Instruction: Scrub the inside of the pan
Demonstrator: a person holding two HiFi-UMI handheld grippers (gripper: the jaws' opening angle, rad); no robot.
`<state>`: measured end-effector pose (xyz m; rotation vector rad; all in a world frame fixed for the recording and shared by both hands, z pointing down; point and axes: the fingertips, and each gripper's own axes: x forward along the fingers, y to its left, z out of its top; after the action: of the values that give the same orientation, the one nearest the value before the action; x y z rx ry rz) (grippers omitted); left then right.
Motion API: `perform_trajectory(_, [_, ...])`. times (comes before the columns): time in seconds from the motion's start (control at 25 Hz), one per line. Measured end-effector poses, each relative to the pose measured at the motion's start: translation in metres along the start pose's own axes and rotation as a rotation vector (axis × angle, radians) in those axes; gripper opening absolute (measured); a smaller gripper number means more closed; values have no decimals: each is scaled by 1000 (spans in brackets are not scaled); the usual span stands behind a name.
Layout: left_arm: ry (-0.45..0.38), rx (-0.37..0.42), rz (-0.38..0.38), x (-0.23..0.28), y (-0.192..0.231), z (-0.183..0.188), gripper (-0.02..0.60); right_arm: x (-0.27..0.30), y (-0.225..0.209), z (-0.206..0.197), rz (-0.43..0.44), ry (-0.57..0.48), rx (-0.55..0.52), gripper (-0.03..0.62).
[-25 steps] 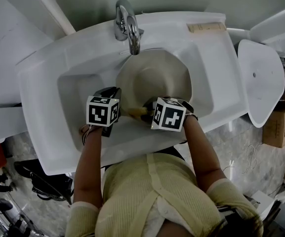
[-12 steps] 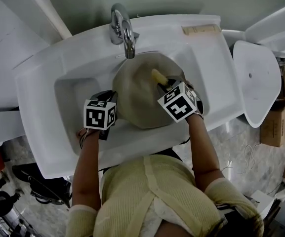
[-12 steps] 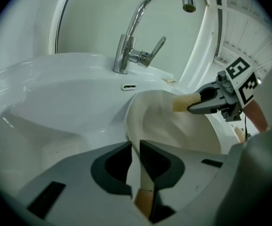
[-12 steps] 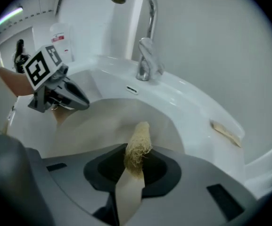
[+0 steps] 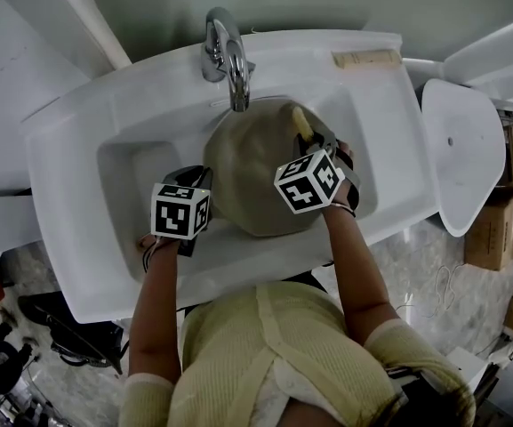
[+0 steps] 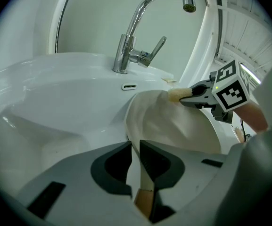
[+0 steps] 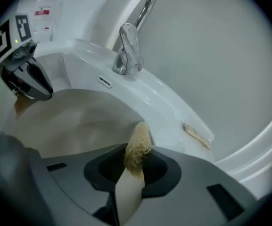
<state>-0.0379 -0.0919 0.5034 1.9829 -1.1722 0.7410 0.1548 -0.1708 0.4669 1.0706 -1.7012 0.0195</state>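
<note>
A beige pan [image 5: 247, 172] sits tilted in the white sink [image 5: 87, 149], under the faucet. My left gripper [image 5: 199, 176] is shut on the pan's near left rim; in the left gripper view the thin rim [image 6: 135, 140] runs between the closed jaws. My right gripper [image 5: 316, 142] is shut on a yellowish fibrous scrubber [image 5: 302, 123], whose tip rests at the pan's far right inner edge. In the right gripper view the scrubber [image 7: 138, 145] sticks out past the jaws over the pan [image 7: 79, 121]. The left gripper view shows the right gripper [image 6: 192, 94] at the pan's far rim.
The chrome faucet [image 5: 229, 52] arches over the pan's far edge. A small tan strip [image 5: 367, 58] lies on the sink's back right ledge. A white oval lid [image 5: 465, 149] and cardboard boxes [image 5: 500, 212] stand to the right of the sink.
My right gripper has carried the scrubber from the pan's near edge across to its far right side and has rolled. The left gripper and the pan have stayed put.
</note>
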Motion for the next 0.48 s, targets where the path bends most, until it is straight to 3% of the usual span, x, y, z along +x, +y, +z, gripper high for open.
perform_trajectory(0.36, [-1, -1, 2, 0, -1, -1, 101, 12, -7, 0, -130, 15, -76, 92])
perform_trajectory(0.48, [0, -5, -1, 1, -1, -1, 101, 19, -3, -2, -133, 30, -101, 91])
